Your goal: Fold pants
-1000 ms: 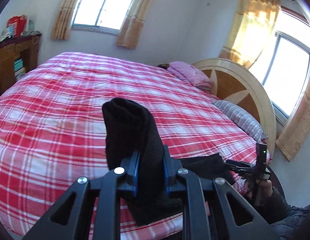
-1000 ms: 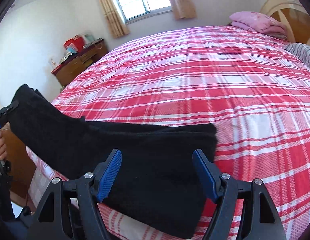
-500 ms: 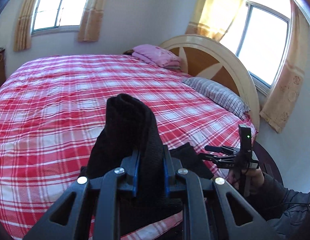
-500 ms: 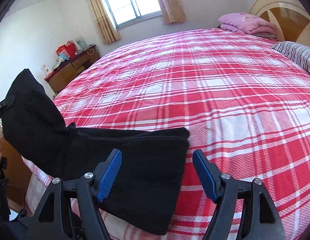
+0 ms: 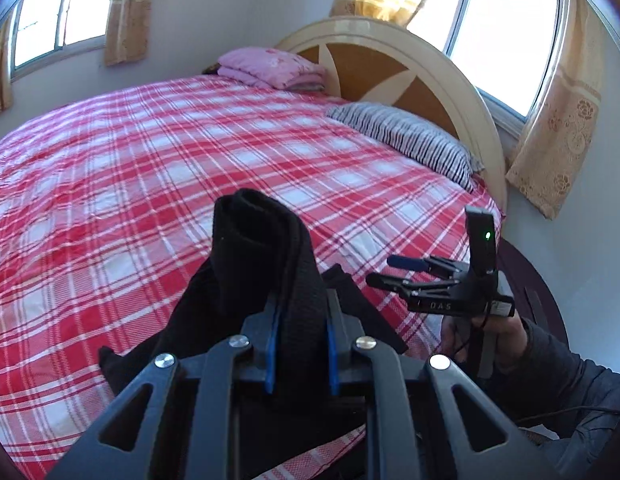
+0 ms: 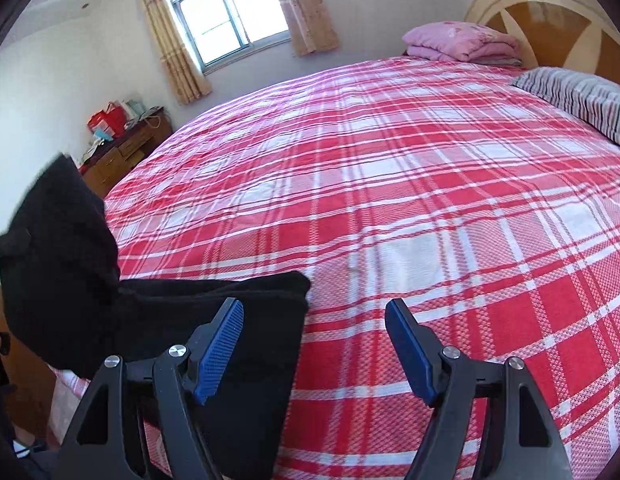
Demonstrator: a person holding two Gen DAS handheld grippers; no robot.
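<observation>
The black pants (image 5: 266, 272) lie at the near edge of the red plaid bed (image 5: 150, 184). My left gripper (image 5: 300, 312) is shut on a bunched fold of them and holds that end raised above the bed. In the right wrist view the pants (image 6: 214, 320) lie folded at the lower left, with the lifted end at the far left. My right gripper (image 6: 316, 344) is open and empty, just right of the pants' folded edge. It also shows in the left wrist view (image 5: 394, 270), to the right of the pants.
A striped pillow (image 5: 402, 140) and a folded pink blanket (image 5: 274, 68) lie at the wooden headboard (image 5: 410, 76). A wooden dresser (image 6: 126, 152) with clutter stands by the far wall. Curtained windows are behind the bed.
My left gripper has swung right with the pants end, toward the headboard. The right gripper has shifted right, so the pants now sit left of its jaws instead of between them.
</observation>
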